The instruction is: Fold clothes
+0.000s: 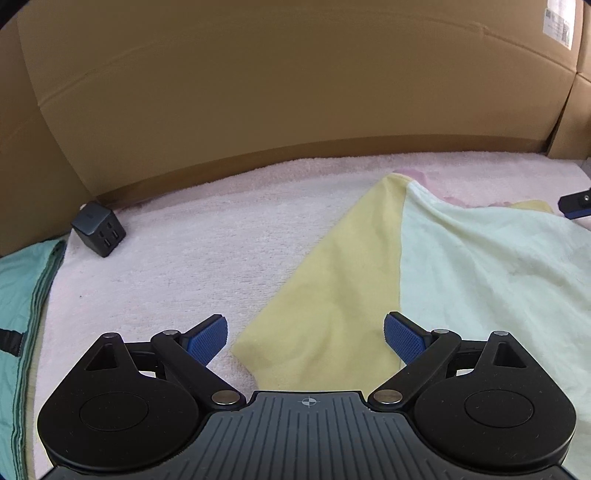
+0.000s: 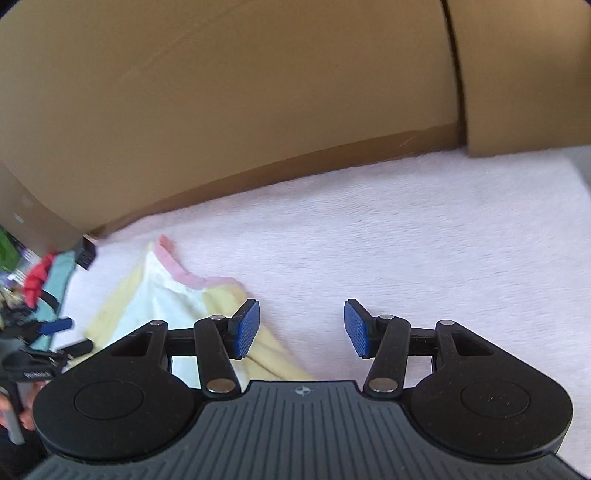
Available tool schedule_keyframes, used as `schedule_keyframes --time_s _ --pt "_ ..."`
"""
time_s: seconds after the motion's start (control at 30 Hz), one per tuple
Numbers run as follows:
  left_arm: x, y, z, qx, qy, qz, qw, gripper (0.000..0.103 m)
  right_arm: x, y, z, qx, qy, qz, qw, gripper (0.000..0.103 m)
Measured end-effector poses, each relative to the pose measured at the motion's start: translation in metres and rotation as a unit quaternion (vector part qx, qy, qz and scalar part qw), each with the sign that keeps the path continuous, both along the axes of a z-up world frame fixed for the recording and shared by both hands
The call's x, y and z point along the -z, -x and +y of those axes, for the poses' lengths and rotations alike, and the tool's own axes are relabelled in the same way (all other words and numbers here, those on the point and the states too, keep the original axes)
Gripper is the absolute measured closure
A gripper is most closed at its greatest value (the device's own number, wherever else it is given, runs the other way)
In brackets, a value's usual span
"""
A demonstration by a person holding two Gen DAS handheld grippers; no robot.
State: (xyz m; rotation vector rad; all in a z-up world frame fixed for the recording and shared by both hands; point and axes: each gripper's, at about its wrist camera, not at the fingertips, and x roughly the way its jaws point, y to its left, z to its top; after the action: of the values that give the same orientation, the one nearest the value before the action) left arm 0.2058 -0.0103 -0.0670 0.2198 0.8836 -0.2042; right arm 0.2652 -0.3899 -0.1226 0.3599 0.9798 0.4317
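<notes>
1. The left gripper (image 1: 306,338) hovers with its blue pads (image 1: 207,339) spread wide and nothing between them. Below the gap lies the near corner of the yellow part of the garment (image 1: 332,295).
2. The left wrist view shows the garment as a yellow and pale white fleece piece. It lies spread on the pink towel (image 1: 177,251) that covers the work surface, reaching from the middle toward the right edge. Its far tip points at the cardboard wall (image 1: 277,92) along the back edge.
3. Only the left wrist view shows a dark charger cube (image 1: 98,229) clearly. It sits near the back left corner of the towel, close to the cardboard. A teal cloth (image 1: 22,302) lies along the left edge, and a white label (image 1: 559,22) is stuck to the cardboard at the upper right.
4. At the far right of that view a small blue-and-black part (image 1: 576,203) shows over the garment; it may belong to the other gripper, but I cannot tell for sure.
5. The right gripper (image 2: 301,328) is also parted and empty, its jaws less widely spread. It hovers over bare pink towel (image 2: 424,240) just beside the garment's right edge; its left pad (image 2: 246,328) overlaps the yellow fabric (image 2: 266,350) in view, though contact cannot be judged.
6. Only the right wrist view shows the garment's pink trimmed edge (image 2: 177,266) on the far side. It also shows a red cloth (image 2: 37,280) and blurred clutter beyond the left edge, and a vertical seam in the cardboard (image 2: 454,74) near the back right corner.
7. That view is motion-blurred, so its left side stays unclear.
</notes>
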Motion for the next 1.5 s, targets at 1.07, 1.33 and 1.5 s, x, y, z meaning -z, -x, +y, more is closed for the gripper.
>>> schedule_keyframes --time_s 1.07,1.33,1.5 --pt "-0.012 0.030 0.004 -0.018 -0.002 -0.040 0.9991 0.000 -0.064 0.068 0.008 0.062 0.085 -0.119 0.987 0.056" --pt "-0.030 0.114 -0.016 0.050 0.076 -0.051 0.9945 0.000 -0.018 0.160 -0.070 0.098 -0.039 0.005 0.994 0.054" --pt "-0.023 0.139 -0.016 0.043 0.108 -0.035 0.9926 0.000 -0.004 0.169 -0.061 0.088 -0.052 -0.015 0.995 0.050"
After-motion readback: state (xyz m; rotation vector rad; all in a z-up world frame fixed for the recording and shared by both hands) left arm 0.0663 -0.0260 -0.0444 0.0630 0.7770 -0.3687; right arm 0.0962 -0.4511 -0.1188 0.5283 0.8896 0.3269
